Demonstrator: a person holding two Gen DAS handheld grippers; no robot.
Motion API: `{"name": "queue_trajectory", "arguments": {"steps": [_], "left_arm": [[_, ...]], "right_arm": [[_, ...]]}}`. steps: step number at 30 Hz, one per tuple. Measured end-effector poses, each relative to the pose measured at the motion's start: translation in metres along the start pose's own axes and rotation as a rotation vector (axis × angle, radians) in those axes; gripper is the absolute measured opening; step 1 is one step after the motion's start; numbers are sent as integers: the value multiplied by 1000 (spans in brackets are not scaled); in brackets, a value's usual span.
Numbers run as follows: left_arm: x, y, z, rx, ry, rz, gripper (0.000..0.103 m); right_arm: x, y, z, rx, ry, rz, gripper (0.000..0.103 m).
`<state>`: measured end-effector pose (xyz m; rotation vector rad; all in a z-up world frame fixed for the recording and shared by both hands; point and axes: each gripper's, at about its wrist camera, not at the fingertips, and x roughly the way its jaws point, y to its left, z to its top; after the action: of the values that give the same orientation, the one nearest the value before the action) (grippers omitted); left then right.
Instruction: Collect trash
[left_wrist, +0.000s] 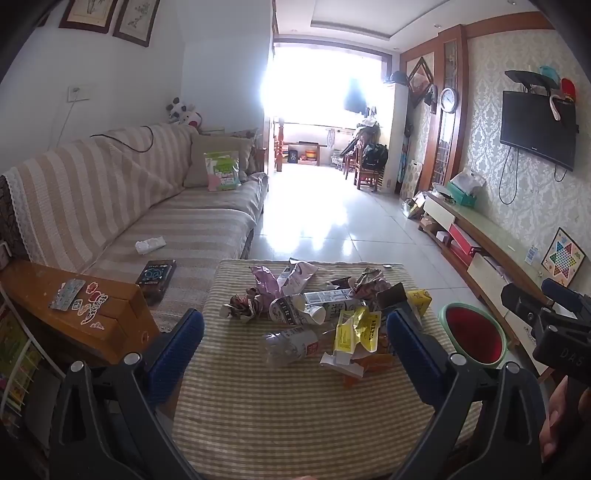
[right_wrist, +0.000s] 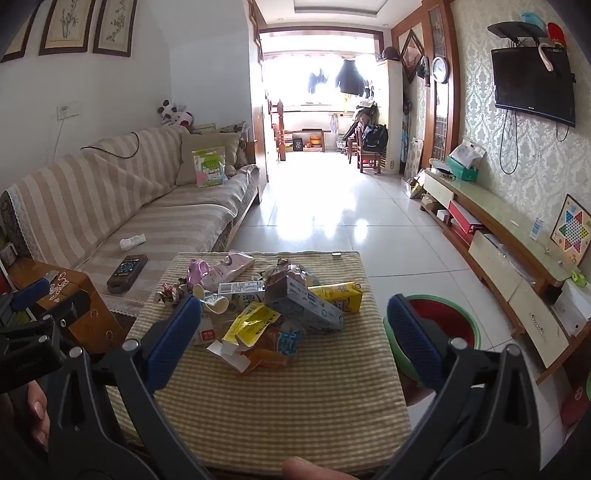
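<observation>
A pile of trash (left_wrist: 325, 314) lies on a low table with a striped green-beige cloth (left_wrist: 295, 406): crumpled wrappers, a yellow packet (left_wrist: 356, 328), a crushed clear bottle (left_wrist: 291, 341), a milk carton and a paper cup. The pile also shows in the right wrist view (right_wrist: 266, 310), with a yellow juice box (right_wrist: 338, 295). A green bin with a red liner (left_wrist: 474, 334) stands on the floor right of the table, also in the right wrist view (right_wrist: 439, 321). My left gripper (left_wrist: 295, 328) is open and empty, just short of the pile. My right gripper (right_wrist: 293, 317) is open and empty, before the pile.
A striped sofa (left_wrist: 147, 206) runs along the left with a tissue, a dark box and a snack bag on it. A wooden side table (left_wrist: 81, 310) stands at the left. A TV cabinet (right_wrist: 509, 251) lines the right wall. Tiled floor (right_wrist: 332, 214) lies beyond the table.
</observation>
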<state>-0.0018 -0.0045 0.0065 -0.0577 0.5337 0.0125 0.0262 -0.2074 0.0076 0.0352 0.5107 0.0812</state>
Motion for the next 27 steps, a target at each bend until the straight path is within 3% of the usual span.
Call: {"name": "queue_trajectory", "arguments": {"steps": [27], "left_arm": [[1, 0, -3, -3, -1, 0, 95]], "right_arm": [[-8, -9, 0, 3, 4, -5, 100]]}}
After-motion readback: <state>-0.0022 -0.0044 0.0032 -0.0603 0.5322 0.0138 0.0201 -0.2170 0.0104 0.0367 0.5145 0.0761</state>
